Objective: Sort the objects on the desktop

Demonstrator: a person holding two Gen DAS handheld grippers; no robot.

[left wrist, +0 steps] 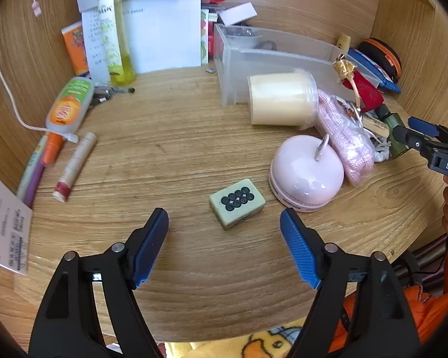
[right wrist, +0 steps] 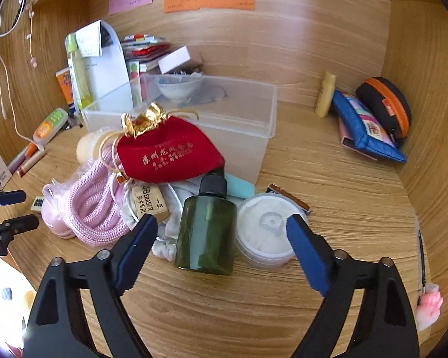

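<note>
Around the clear plastic bin (left wrist: 271,59) at the back of the wooden bench (left wrist: 179,137), the clutter falls into two groups. In front of the bin, toward its left end, a mahjong tile (left wrist: 237,203) lies flat on bare wood, face up with nine dark circles. The left gripper (left wrist: 224,229) hovers just short of the tile with its blue-padded fingers (left wrist: 298,247) spread wide and holding nothing; the tile sits a little beyond the gap between them. Just right of the tile stands a pink domed case (left wrist: 306,173) with a metal ring on top, touching a pink braided cord (left wrist: 346,137). A cream jar (left wrist: 280,98) lies on its side against the bin's front wall.

At the bin's front right corner, a red velvet pouch (right wrist: 167,152) with a gold-trimmed neck leans on the bin wall, above an eraser (right wrist: 150,203) and a dark green bottle (right wrist: 207,232) with a black cap. Touching the bottle's right side is a round white jar (right wrist: 267,229), lid up. The right gripper (right wrist: 221,238) points at this pair, fingers (right wrist: 304,250) spread apart and empty, with bottle and jar in the gap's line of sight. Right of the bin, against the back corner, lean a blue pouch (right wrist: 364,128) and a black-and-orange zip case (right wrist: 385,104).
</note>
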